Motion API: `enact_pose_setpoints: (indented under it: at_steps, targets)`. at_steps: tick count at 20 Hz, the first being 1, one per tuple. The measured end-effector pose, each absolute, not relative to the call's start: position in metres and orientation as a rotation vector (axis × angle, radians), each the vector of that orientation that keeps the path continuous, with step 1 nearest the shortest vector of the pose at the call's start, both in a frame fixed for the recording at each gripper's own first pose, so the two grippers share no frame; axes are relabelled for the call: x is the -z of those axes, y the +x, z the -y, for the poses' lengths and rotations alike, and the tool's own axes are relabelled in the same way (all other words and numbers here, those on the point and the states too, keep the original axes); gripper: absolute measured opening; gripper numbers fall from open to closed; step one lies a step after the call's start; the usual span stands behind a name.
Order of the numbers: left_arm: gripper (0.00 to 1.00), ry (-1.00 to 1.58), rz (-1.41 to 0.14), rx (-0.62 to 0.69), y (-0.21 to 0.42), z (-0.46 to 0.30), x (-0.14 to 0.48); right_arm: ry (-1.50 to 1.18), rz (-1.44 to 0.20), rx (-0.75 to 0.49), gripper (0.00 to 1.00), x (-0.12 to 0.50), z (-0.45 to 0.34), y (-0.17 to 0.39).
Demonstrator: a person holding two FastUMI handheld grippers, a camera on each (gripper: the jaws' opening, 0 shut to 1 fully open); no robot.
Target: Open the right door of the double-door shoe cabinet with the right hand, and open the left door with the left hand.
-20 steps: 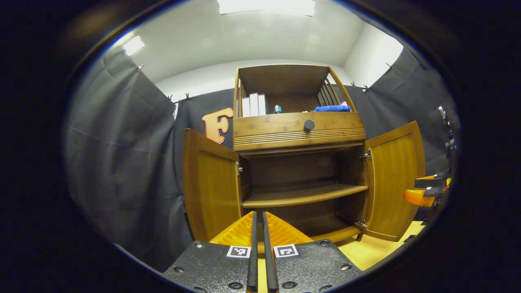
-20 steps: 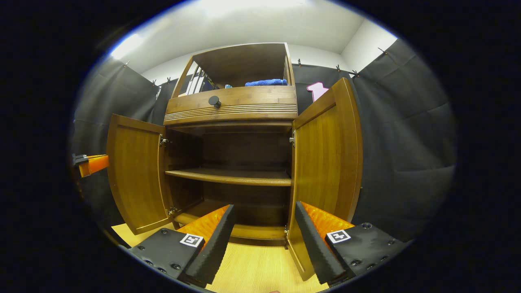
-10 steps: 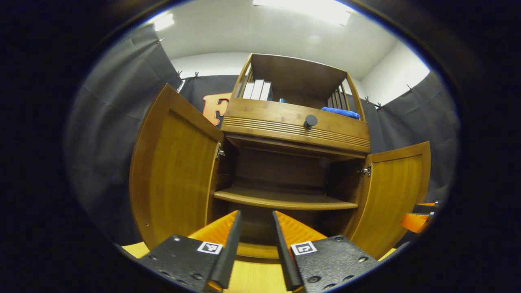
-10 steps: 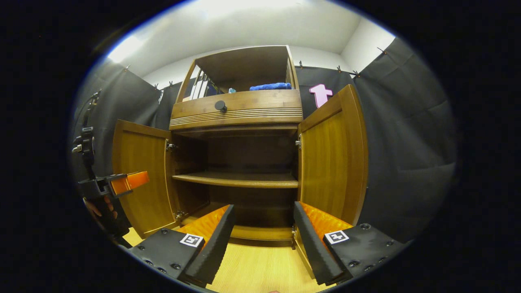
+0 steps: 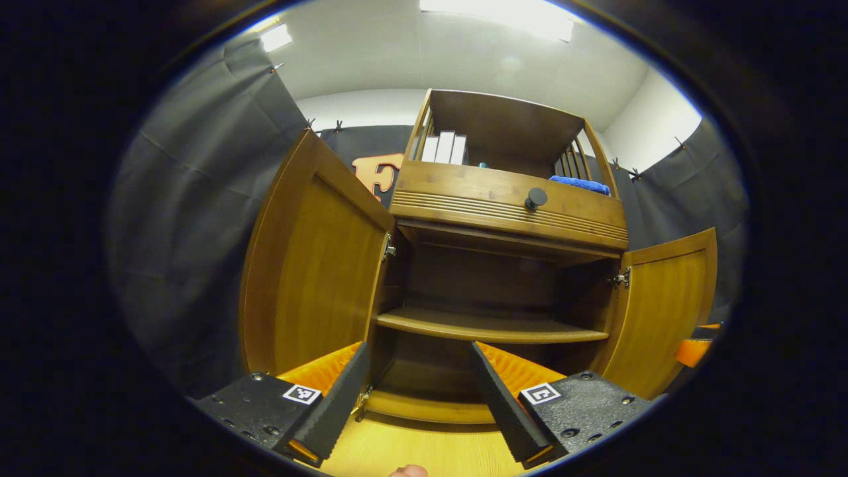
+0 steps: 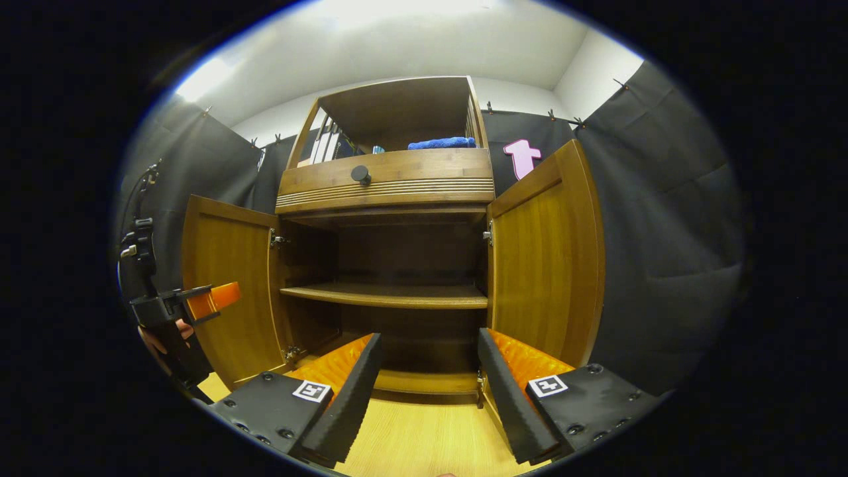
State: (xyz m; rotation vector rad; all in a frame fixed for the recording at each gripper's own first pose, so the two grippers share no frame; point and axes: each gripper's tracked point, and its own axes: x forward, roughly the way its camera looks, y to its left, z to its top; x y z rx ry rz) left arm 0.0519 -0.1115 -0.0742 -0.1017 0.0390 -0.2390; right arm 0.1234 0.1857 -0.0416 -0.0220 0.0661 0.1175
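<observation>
Left gripper (image 5: 416, 397) & right gripper (image 6: 427, 391), bottom centre of frames: jaws spread wide, nothing held or touched. Left door (image 5: 311, 265) & right door (image 6: 540, 255) are swung open.

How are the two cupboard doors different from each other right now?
In the right gripper view, the left door hangs from hinges on its right edge and swings out leftward, while the right door hangs from its left edge and swings out rightward. The left gripper shows in front of the left door; the right door has nothing in front of it. Both are brown wood and stand wide open.
</observation>
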Motion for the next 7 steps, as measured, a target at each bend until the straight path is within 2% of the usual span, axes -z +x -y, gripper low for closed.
enact_pose_setpoints:
  at_steps: [1,4,5,7]
  targets:
    - [0.92,-0.085,-0.031,0.240,0.0525,0.1074,0.0718,-0.014,-0.076,-0.121,0.99,0.0457,-0.1883,0.1222]
    - [0.92,-0.051,-0.011,0.233,0.0525,0.0997,0.0677,0.002,-0.090,-0.132,0.87,0.0497,-0.1920,0.1219]
    - [0.92,-0.050,-0.011,0.238,0.0509,0.1010,0.0672,0.006,-0.093,-0.137,0.99,0.0508,-0.1945,0.1215]
    - [0.92,-0.046,-0.014,0.254,0.0477,0.1031,0.0671,0.010,-0.091,-0.140,0.99,0.0505,-0.1946,0.1208]
